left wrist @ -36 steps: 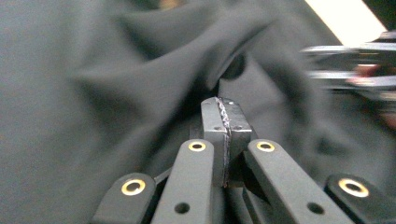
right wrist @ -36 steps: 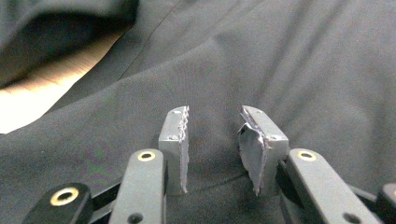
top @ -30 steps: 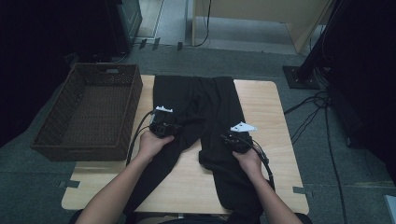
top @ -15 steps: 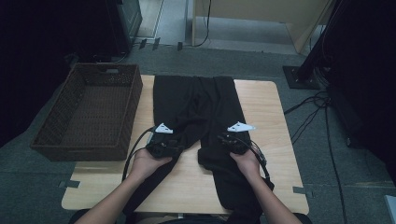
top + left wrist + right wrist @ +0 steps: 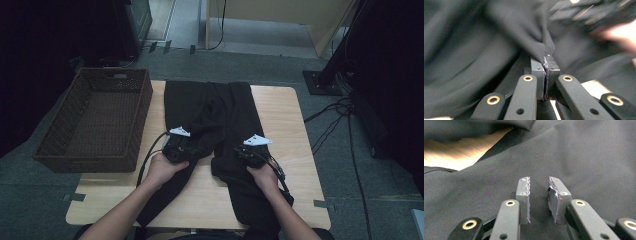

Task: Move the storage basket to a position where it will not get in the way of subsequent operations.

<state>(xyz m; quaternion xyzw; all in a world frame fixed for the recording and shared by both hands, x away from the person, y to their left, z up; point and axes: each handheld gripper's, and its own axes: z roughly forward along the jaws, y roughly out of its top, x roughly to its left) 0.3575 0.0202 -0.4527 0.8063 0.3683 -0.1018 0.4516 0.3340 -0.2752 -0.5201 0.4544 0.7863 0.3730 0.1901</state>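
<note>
On the table, left tool [image 5: 545, 65] pinching black trousers [image 5: 225, 107] fold, right tool [image 5: 539, 195] slightly spread over fabric

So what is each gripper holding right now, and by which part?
The left gripper pinches a raised fold of the black fabric trousers. The right gripper stands open over the cloth, holding nothing.

From my high view the room is dim; the wooden table [image 5: 280, 115] is the brightest patch, lit softly from above, and the corners fall into near black. The black trousers [image 5: 220, 110] swallow detail, folds barely readable. My left gripper view is smeared with motion blur, cloth and background streaked, only the near jaws sharp. My right gripper view is crisp and evenly lit, with no glare.
</note>
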